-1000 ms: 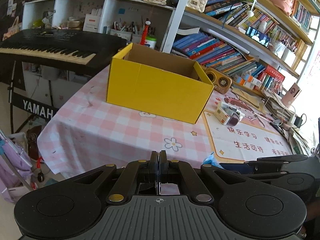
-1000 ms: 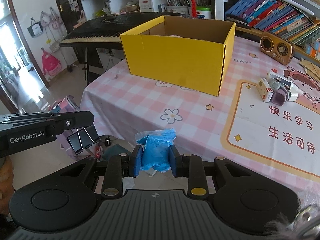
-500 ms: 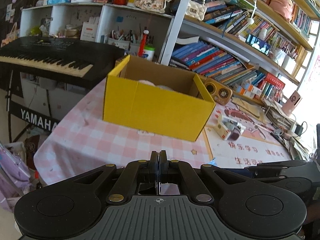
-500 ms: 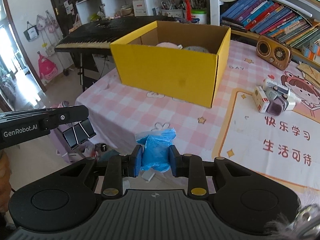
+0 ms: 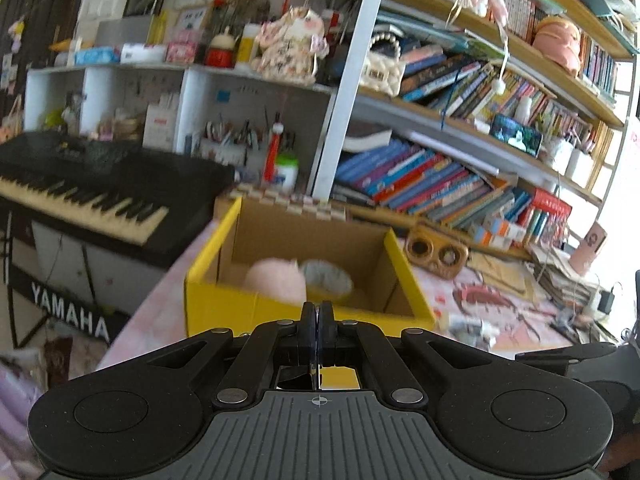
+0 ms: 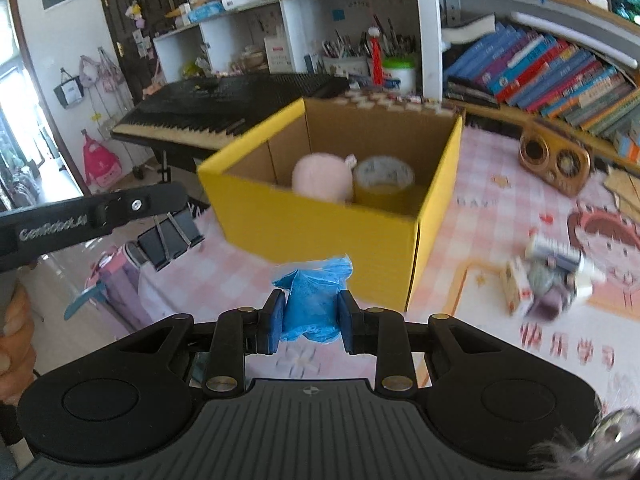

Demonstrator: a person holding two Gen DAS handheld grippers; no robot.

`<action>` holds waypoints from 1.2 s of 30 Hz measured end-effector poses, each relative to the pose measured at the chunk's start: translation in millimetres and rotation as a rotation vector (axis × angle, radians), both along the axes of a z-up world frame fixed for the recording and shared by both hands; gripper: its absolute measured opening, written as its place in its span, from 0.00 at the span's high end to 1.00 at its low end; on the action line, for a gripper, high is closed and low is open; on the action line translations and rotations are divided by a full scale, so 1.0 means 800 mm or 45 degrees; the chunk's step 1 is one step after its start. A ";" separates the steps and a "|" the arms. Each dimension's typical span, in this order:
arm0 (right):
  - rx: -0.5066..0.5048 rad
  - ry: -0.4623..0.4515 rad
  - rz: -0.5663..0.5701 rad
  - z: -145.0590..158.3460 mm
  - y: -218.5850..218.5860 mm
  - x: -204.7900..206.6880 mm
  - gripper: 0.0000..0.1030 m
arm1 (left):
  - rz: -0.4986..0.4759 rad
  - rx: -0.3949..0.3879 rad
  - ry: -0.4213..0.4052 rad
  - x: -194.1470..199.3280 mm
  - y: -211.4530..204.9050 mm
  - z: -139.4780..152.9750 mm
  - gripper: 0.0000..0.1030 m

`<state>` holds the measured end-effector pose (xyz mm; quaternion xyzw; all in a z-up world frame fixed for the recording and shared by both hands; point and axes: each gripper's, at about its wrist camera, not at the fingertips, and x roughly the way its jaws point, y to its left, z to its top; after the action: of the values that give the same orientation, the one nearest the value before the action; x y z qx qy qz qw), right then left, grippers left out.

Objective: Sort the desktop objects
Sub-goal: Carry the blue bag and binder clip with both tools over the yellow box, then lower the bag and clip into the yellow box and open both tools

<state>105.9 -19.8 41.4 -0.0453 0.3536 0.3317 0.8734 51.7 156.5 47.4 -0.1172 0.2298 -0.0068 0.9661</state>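
Two grippers | right [image 6: 310, 316] clamps blue bag [image 6: 314, 300] | left [image 5: 318, 322] pinches binder clip [image 6: 168, 240] | box [image 6: 320, 232] holds plush [image 6: 322, 178], tape [image 6: 384, 182]

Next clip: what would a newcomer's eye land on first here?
The yellow box at centre on the pink checked table, open, with a pink fluffy ball and a tape roll inside. Then the blue crumpled bag clamped in the right gripper, and the binder clips held by the left gripper, at left.

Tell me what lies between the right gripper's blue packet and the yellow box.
Right wrist view: only bare pink checked tablecloth separates the blue packet from the yellow box.
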 end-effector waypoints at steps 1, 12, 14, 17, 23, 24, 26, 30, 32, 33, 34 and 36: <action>0.005 -0.017 0.009 0.005 0.001 0.008 0.75 | 0.000 0.002 -0.012 0.009 0.000 0.004 1.00; 0.019 -0.140 0.072 0.038 0.007 0.099 0.75 | 0.020 0.003 -0.052 0.109 -0.008 0.012 1.00; 0.009 -0.158 0.072 0.039 0.007 0.116 0.75 | 0.033 -0.001 -0.044 0.127 -0.010 0.006 1.00; -0.002 -0.168 0.075 0.036 0.007 0.140 0.75 | 0.058 -0.025 -0.017 0.154 -0.009 -0.005 1.00; -0.066 -0.183 0.128 0.023 0.017 0.180 0.75 | 0.009 0.009 0.139 0.193 -0.022 -0.037 1.00; -0.081 -0.189 0.137 0.020 0.020 0.187 0.75 | -0.009 0.014 0.174 0.199 -0.026 -0.043 1.00; -0.101 -0.192 0.152 0.016 0.024 0.198 0.75 | -0.034 0.018 0.247 0.207 -0.031 -0.058 1.00; -0.124 -0.181 0.187 0.008 0.031 0.212 0.75 | -0.057 0.024 0.360 0.215 -0.041 -0.081 1.00; -0.138 -0.172 0.213 0.004 0.035 0.216 0.75 | -0.067 0.024 0.396 0.216 -0.045 -0.089 1.00; -0.146 -0.166 0.226 0.002 0.037 0.218 0.75 | -0.069 0.042 0.406 0.217 -0.048 -0.091 1.00; -0.155 -0.161 0.241 0.000 0.039 0.219 0.75 | -0.072 0.067 0.412 0.217 -0.051 -0.092 1.00; -0.178 -0.148 0.275 -0.005 0.043 0.219 0.75 | -0.071 0.070 0.424 0.221 -0.052 -0.092 1.00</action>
<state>281.4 14.3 37.3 -0.1629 0.3178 0.3952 0.8463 228.8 114.9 -25.9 -0.0839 0.3900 -0.0076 0.9170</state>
